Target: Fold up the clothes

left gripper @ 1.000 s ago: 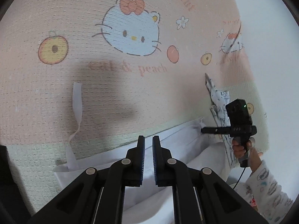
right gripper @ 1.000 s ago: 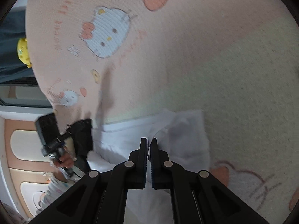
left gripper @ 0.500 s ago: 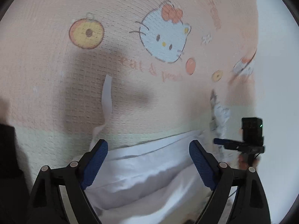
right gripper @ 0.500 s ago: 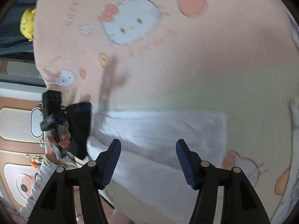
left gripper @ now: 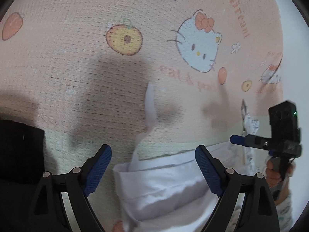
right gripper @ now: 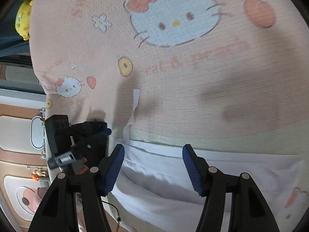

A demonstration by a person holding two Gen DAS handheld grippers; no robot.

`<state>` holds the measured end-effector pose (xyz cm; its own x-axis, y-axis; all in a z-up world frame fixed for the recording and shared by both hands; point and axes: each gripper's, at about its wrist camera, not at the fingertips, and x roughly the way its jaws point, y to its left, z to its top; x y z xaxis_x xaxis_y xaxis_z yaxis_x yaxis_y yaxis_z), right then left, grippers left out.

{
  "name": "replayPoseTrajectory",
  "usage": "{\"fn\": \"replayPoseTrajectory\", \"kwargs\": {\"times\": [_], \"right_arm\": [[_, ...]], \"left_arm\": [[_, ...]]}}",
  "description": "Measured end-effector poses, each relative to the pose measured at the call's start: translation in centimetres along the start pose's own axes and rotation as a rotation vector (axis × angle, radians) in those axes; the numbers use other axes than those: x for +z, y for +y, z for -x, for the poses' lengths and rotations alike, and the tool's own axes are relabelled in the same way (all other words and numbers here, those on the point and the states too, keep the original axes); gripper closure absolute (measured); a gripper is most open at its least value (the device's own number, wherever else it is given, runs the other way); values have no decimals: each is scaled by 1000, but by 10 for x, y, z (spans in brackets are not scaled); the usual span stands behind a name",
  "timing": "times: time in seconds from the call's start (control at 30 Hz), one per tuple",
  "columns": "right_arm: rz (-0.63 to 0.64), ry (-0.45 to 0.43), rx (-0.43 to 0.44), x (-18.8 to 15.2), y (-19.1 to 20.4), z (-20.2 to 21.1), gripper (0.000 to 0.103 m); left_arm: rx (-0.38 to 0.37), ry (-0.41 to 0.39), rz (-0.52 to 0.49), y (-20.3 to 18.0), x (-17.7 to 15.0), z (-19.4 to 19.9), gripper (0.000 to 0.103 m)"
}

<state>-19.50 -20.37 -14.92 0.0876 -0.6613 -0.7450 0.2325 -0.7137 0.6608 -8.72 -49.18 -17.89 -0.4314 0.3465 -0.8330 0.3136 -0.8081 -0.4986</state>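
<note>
A white garment point(left gripper: 164, 183) lies folded flat on the pink cat-print mat point(left gripper: 77, 67), with a thin white strap point(left gripper: 149, 104) trailing away from its edge. My left gripper point(left gripper: 153, 151) hovers open just above the garment's near edge, nothing between its blue pads. In the right wrist view the same garment point(right gripper: 222, 172) spreads under my right gripper point(right gripper: 153, 148), which is also open and holds nothing. The strap point(right gripper: 136, 98) shows there too. Each camera sees the other gripper at the garment's far end, held by a hand point(left gripper: 274, 172).
A black object point(left gripper: 19, 150) sits at the left on the mat. A patterned cloth point(left gripper: 249, 123) lies near the mat's right edge. A yellow plush toy point(right gripper: 23, 19) lies beyond the mat's far left corner, and a cable point(right gripper: 114, 210) runs below the mat edge.
Both grippers were shut at the white garment a second ago; both have opened, let it go and drawn back slightly. The garment now rests flat on the mat.
</note>
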Motion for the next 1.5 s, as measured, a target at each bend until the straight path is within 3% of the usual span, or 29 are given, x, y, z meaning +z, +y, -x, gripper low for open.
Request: {"fn": "replayPoseTrajectory", "kwargs": {"times": [0.1, 0.37, 0.43, 0.5, 0.67, 0.77, 0.9, 1.1, 1.4, 1.43, 1.5], "right_arm": [[-21, 12, 14, 4, 10, -25, 41], [-97, 59, -12, 7, 18, -77, 41], [-109, 63, -23, 7, 21, -86, 41], [-121, 60, -21, 8, 24, -93, 41], [-147, 59, -3, 13, 30, -111, 41], [-145, 53, 4, 18, 34, -120, 41], [-176, 32, 45, 24, 34, -129, 41], [-243, 5, 135, 29, 29, -139, 41], [-191, 25, 121, 33, 37, -144, 42], [-176, 27, 102, 34, 40, -145, 43], [-146, 30, 44, 33, 46, -146, 64]], "left_arm": [[53, 28, -50, -2, -4, -14, 16], [194, -1, -172, -14, -11, -30, 45], [192, -12, -189, -16, -12, -31, 51], [192, -23, -197, -17, -12, -33, 63], [154, -55, -203, -17, -8, -37, 65], [129, -70, -225, -17, -8, -40, 88], [109, -89, -267, -18, -10, -41, 94], [52, -93, -265, -14, -11, -40, 96], [-22, -77, -275, -20, -15, -37, 96], [-30, -76, -276, -21, -15, -37, 96], [-47, -73, -275, -22, -16, -36, 96]]}}
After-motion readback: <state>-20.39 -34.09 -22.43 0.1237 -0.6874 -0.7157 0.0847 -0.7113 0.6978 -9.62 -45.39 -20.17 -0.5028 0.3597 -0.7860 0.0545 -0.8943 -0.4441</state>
